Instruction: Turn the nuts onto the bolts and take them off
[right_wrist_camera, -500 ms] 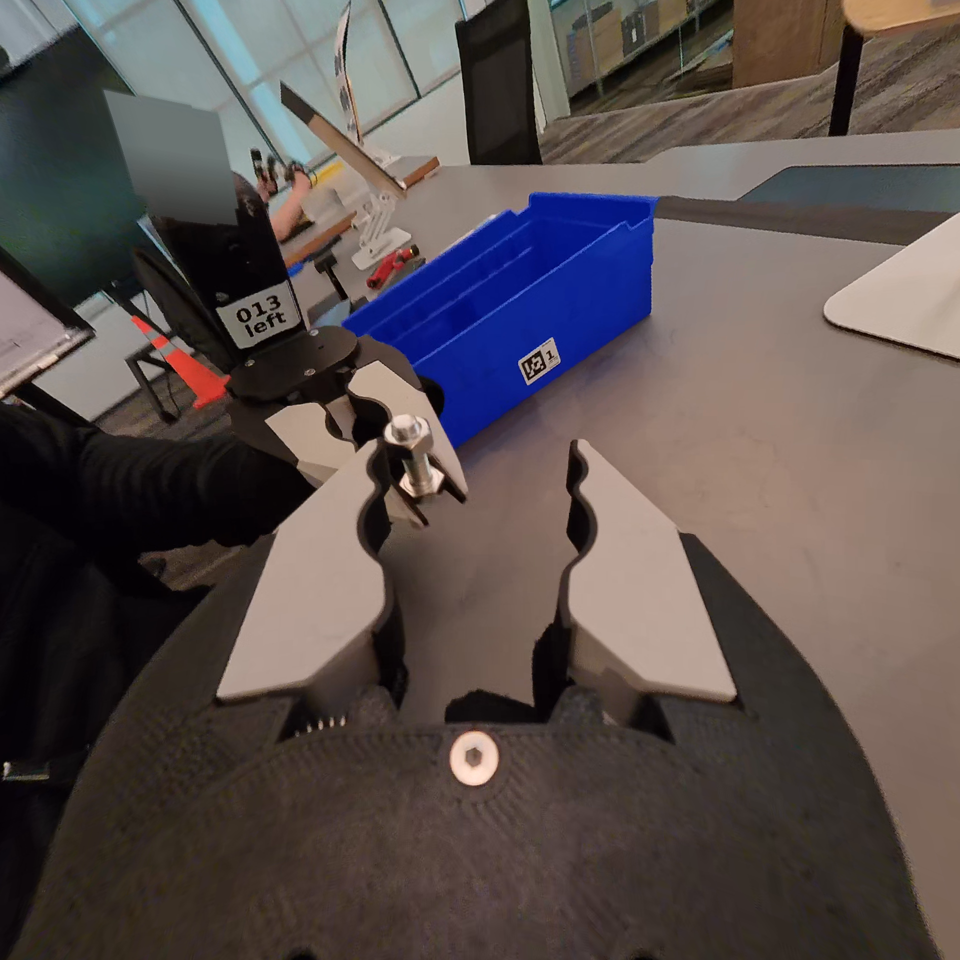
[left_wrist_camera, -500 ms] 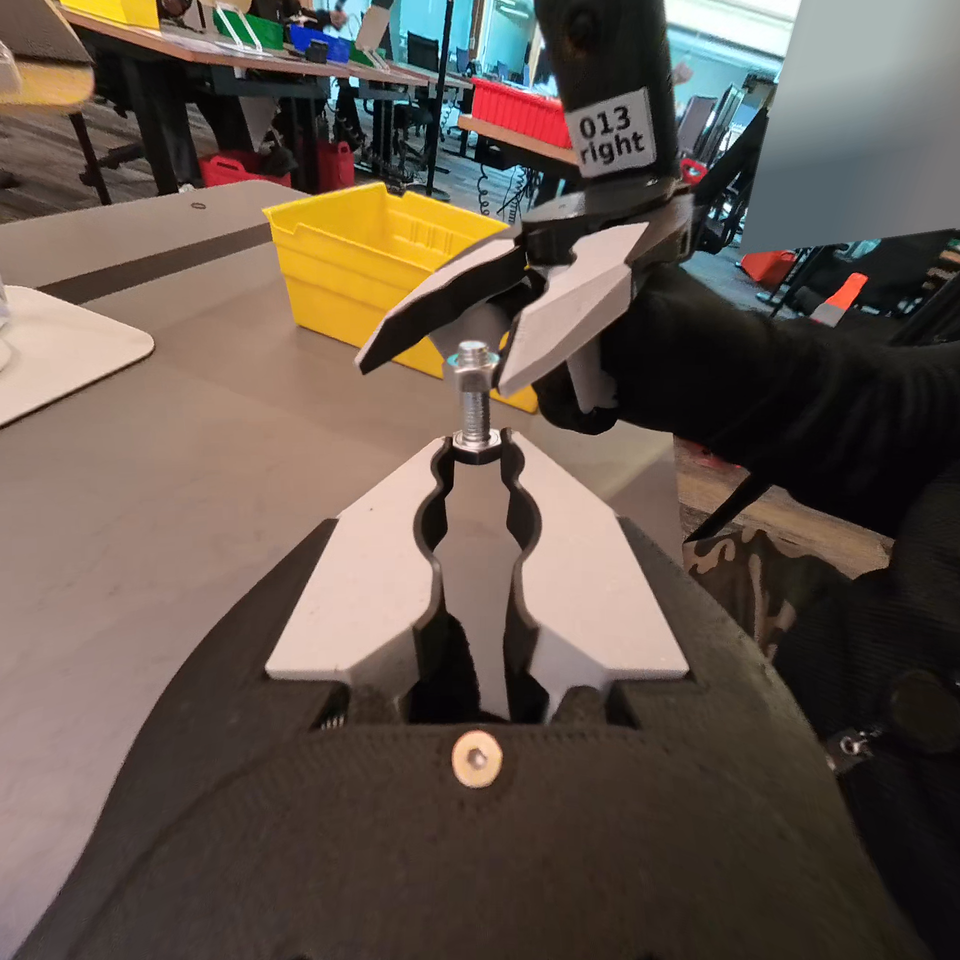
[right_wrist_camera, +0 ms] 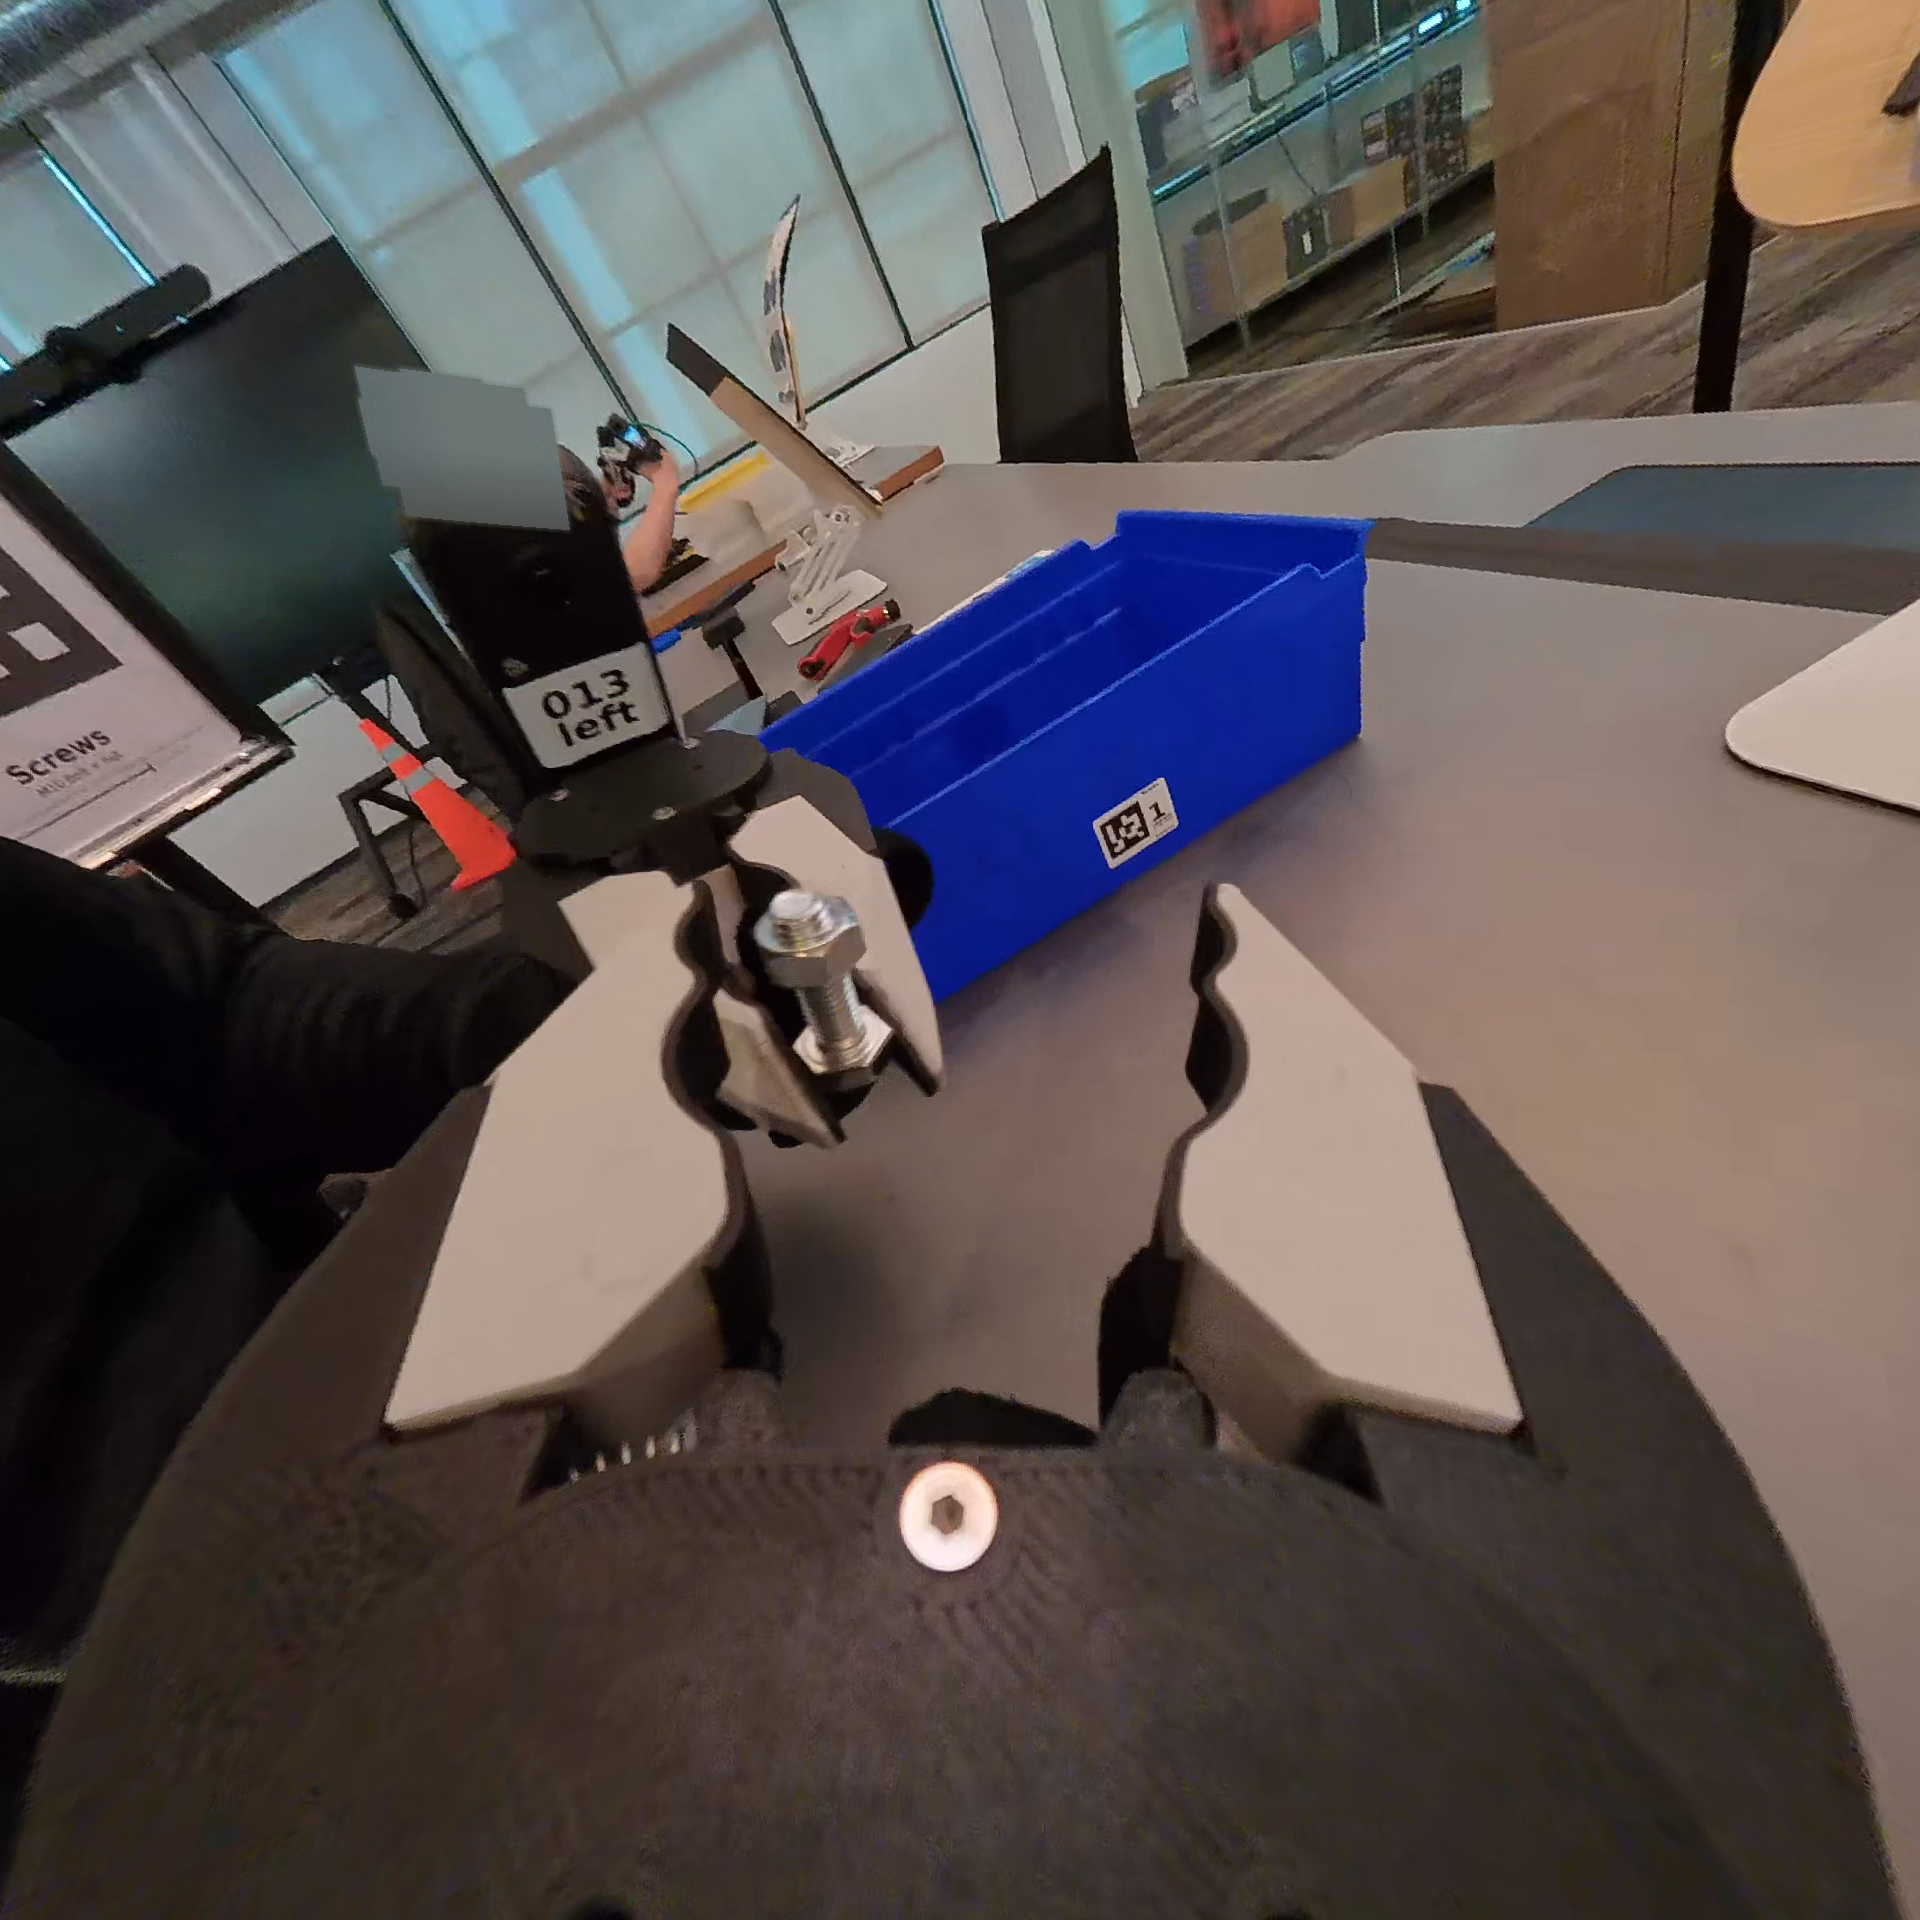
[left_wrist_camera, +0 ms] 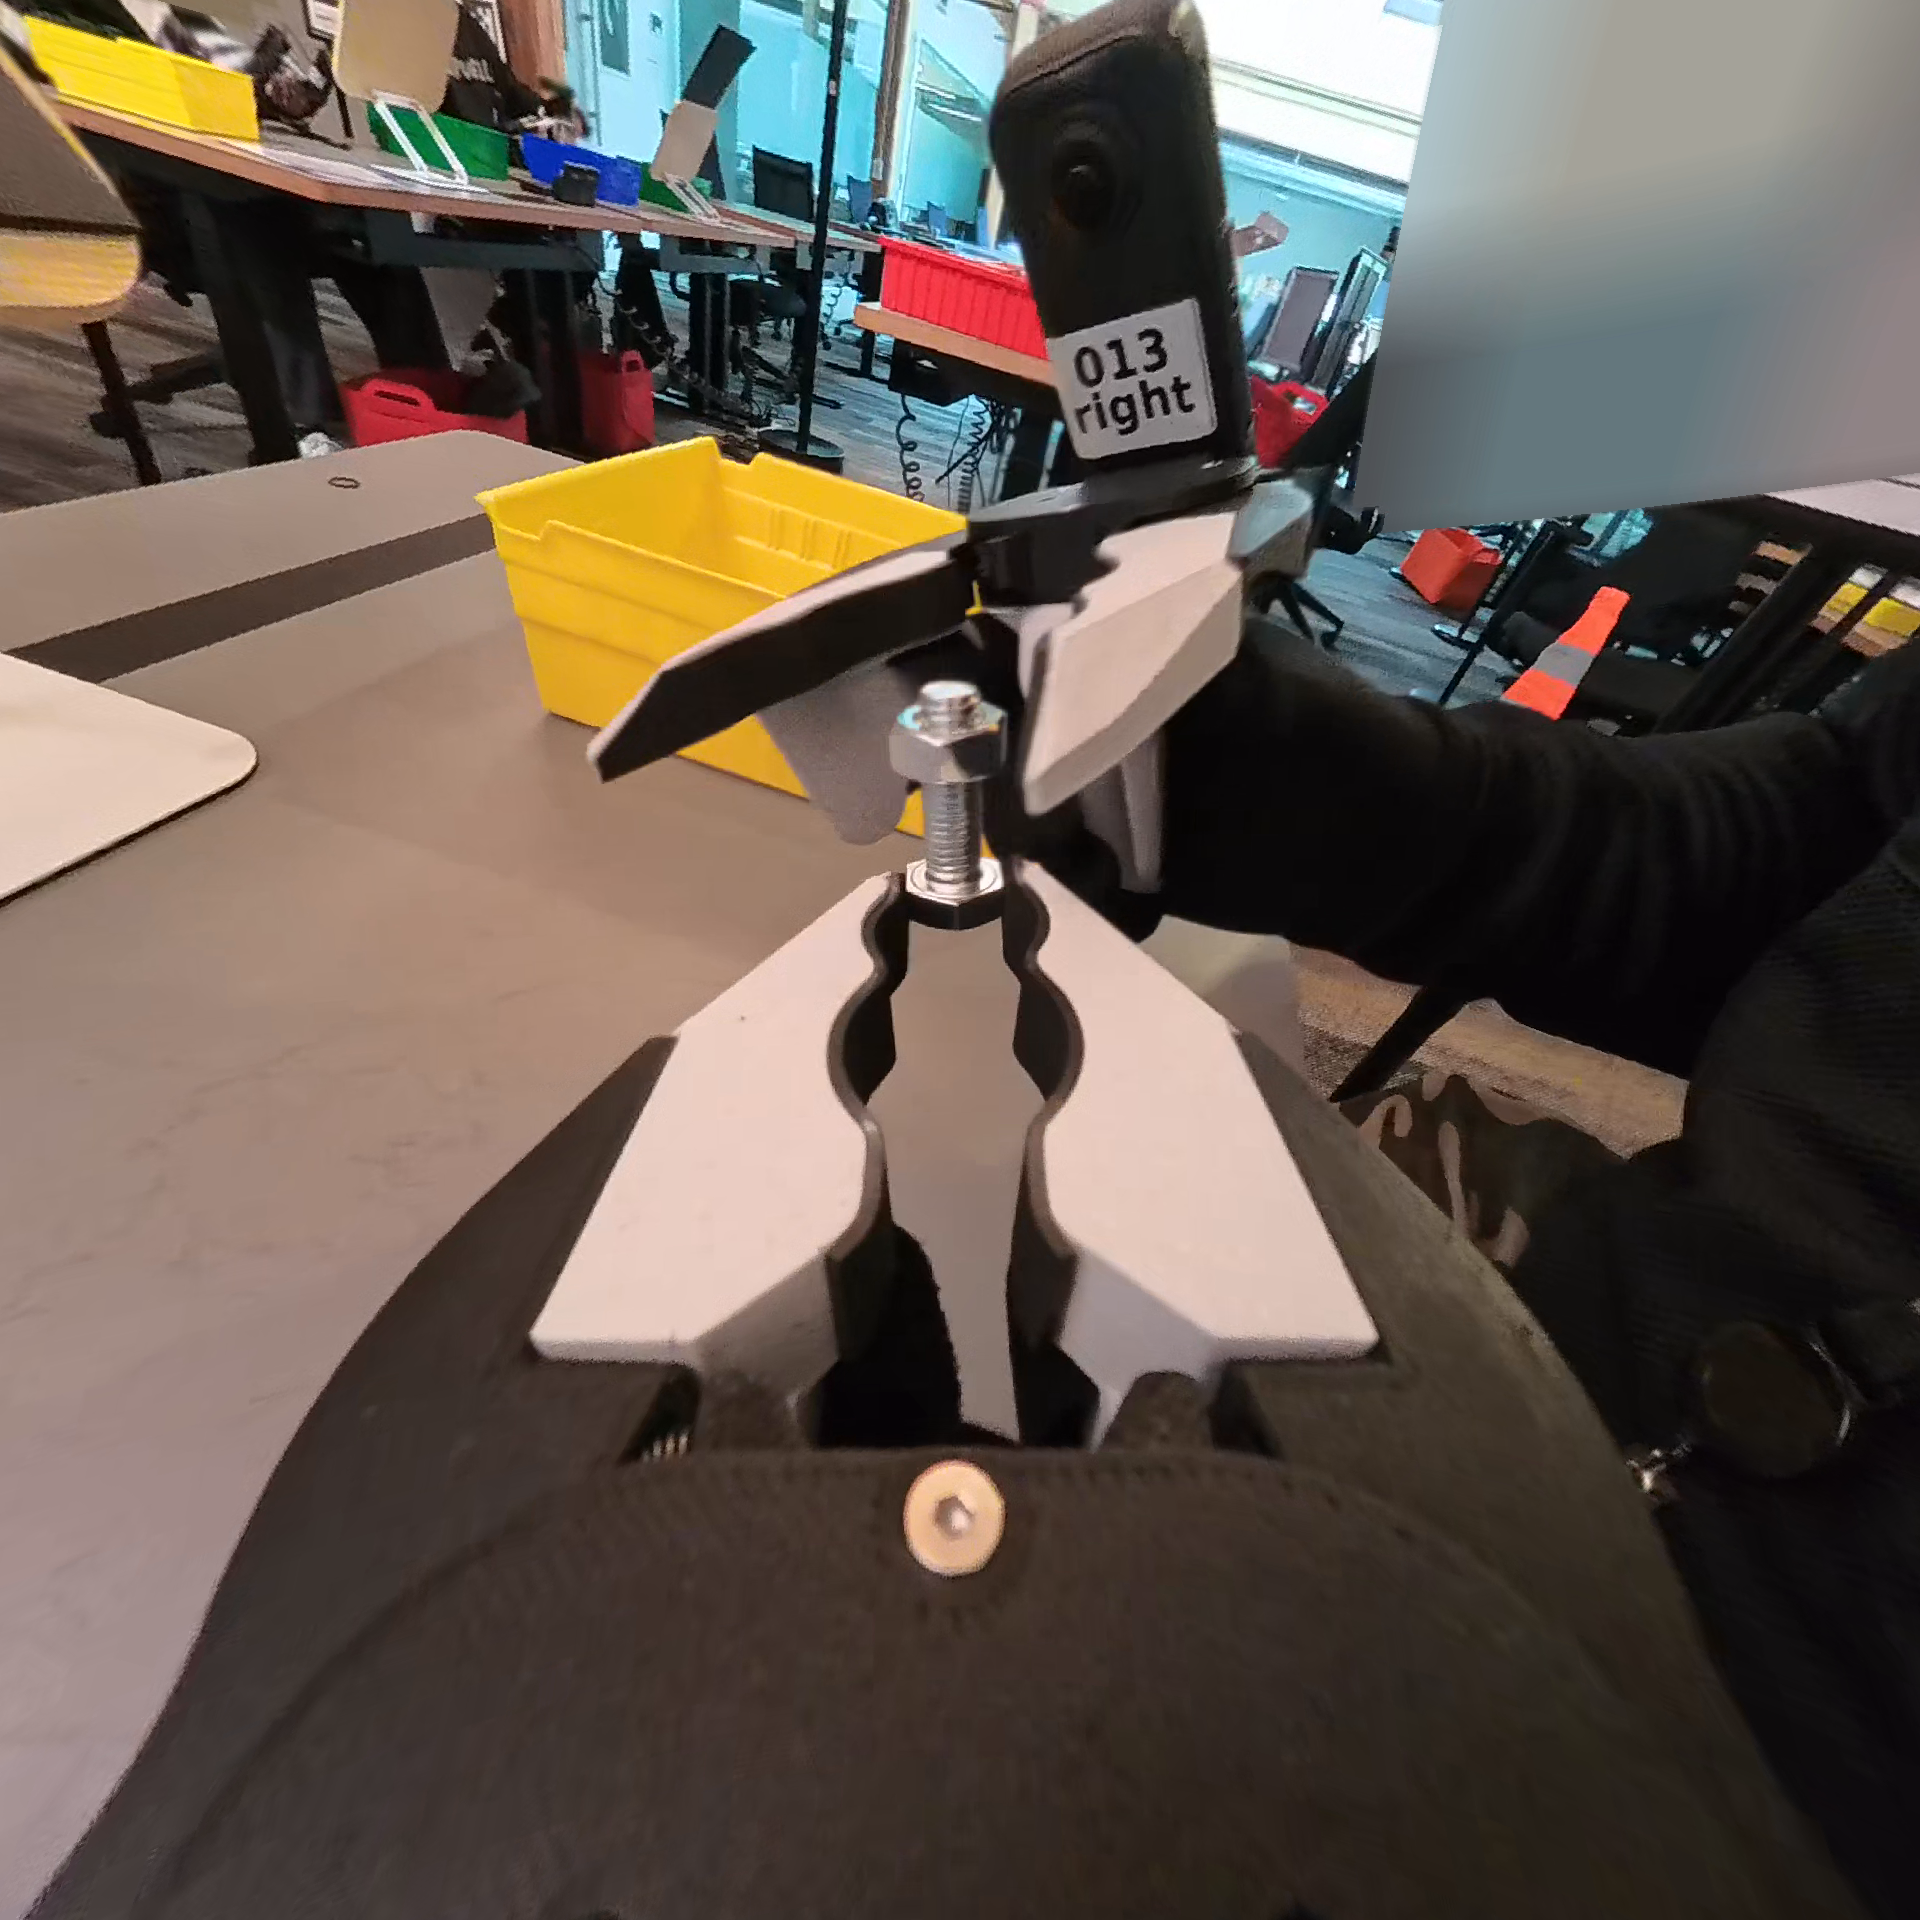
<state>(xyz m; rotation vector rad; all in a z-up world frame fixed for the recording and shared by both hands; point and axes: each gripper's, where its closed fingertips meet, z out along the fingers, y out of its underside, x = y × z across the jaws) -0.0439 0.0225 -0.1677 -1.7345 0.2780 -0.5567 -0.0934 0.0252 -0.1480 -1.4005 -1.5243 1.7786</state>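
Left tool (left_wrist_camera: 951, 914) grips bolt (left_wrist_camera: 951, 821) | right tool (right_wrist_camera: 956, 997) spread | both white-labelled

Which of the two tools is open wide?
The right tool is open wide, its fingers empty on both sides of the nut. The left tool is shut on the bolt head.

The left gripper (left_wrist_camera: 951, 904) clamps the head of an upright bolt (left_wrist_camera: 951, 821) whose nut (left_wrist_camera: 948, 740) sits between the right gripper's (left_wrist_camera: 831, 769) spread fingers.
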